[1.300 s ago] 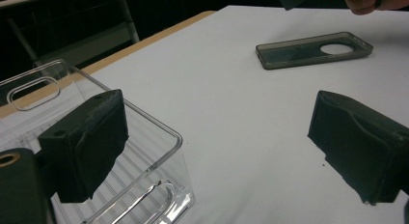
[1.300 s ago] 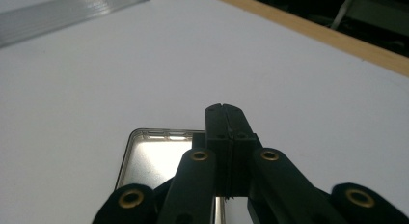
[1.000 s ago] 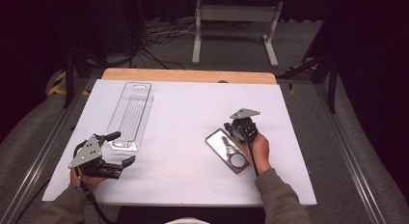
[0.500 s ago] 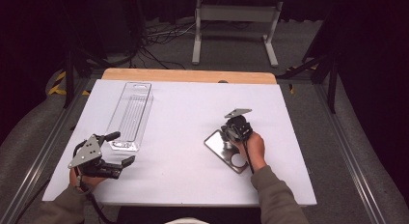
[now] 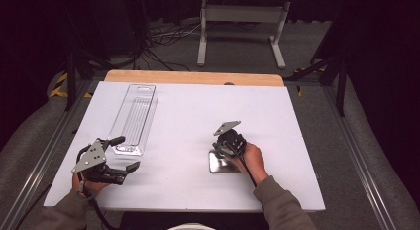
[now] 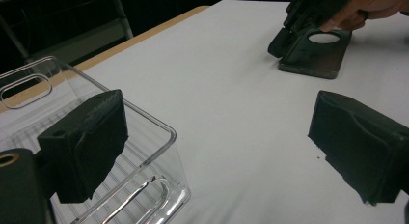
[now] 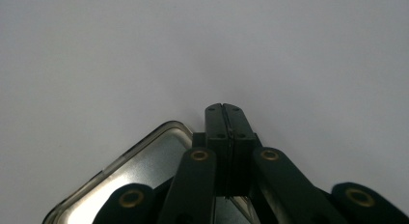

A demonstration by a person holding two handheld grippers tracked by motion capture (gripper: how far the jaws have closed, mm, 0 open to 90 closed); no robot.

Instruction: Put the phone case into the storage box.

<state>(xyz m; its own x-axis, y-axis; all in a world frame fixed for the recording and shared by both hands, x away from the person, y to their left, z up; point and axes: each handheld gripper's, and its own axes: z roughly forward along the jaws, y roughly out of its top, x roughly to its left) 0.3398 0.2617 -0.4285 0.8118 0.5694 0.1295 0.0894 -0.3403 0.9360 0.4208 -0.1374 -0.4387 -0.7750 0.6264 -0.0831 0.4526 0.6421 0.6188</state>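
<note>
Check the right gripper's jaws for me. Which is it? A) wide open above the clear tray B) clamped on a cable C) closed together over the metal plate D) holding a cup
C: in the right gripper view the right gripper's jaws meet with no gap, above the metal plate lying on the white table.

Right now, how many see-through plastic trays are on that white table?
1. The clear tray lies lengthwise on the table's left side, just beyond the left gripper; its near corner shows in the left gripper view.

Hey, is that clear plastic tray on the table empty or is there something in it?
Empty. The clear tray lies flat on the white table, and through its ribbed floor and see-through walls nothing shows inside, in the high view or the left gripper view.
</note>
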